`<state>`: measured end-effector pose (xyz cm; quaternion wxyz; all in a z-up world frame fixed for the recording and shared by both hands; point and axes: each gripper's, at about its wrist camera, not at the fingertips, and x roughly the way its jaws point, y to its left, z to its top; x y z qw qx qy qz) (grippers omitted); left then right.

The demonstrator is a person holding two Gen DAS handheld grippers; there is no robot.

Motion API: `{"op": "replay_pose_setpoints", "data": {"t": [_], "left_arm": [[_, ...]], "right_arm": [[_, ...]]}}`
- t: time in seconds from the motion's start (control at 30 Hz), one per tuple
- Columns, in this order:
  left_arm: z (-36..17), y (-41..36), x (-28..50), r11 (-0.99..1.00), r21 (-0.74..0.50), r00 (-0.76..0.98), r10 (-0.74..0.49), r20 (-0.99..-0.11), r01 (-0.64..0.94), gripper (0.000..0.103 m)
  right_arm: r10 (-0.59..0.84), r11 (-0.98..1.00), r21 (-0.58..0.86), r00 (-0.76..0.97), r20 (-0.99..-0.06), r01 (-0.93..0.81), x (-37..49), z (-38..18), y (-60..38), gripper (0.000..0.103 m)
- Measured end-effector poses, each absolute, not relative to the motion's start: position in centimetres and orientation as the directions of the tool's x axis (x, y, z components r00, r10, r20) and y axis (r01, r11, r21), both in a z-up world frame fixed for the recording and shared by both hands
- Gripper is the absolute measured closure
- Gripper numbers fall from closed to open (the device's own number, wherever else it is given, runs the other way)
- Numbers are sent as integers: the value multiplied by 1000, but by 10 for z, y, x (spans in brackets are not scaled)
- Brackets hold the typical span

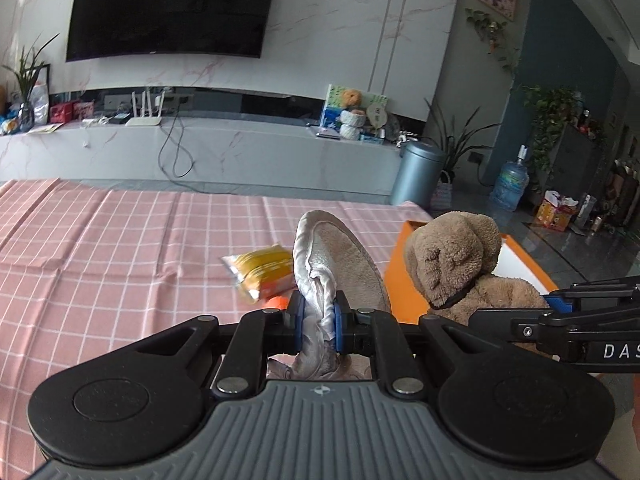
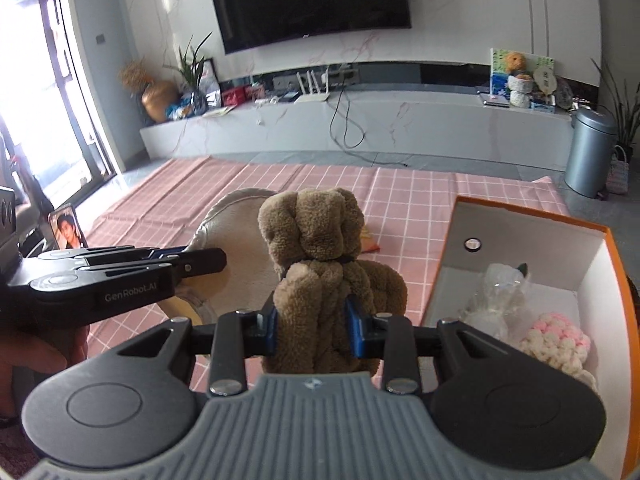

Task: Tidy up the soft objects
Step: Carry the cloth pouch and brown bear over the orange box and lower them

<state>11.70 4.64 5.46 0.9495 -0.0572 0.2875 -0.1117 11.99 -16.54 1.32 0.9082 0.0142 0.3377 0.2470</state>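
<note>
My left gripper is shut on the silver edge of a grey fleece-lined slipper, held upright above the pink checked cloth. My right gripper is shut on a brown plush dog, held just left of the orange box. The dog also shows in the left wrist view, in front of the box. The slipper shows in the right wrist view, behind the left gripper. Inside the box lie a white plush in clear wrap and a pink-and-cream knitted piece.
A yellow snack packet lies on the pink checked cloth beyond the slipper. A phone showing a face stands at the cloth's left edge. A TV wall, a low white bench and a grey bin are beyond.
</note>
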Motion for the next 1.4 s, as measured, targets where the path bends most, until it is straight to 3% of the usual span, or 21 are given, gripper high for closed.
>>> {"op": "replay_pose_setpoints", "data": {"t": [0.53,1.17,1.4], "left_arm": [[74,-39,155,912,-163,774,-405,-487,375,88],[53,-118,220,865,-201,701,-493,-516,460,88],[37,-143,240,863,-175,668,-482,-566,474,88]], "right_arm": [[344,938,169,754,-559,-302,114,26,-241,71],[137,990,61,749,-648,-128,184,6,-328,71],[147,984,29,699,-700,-178,219,-12,-338,70]]}}
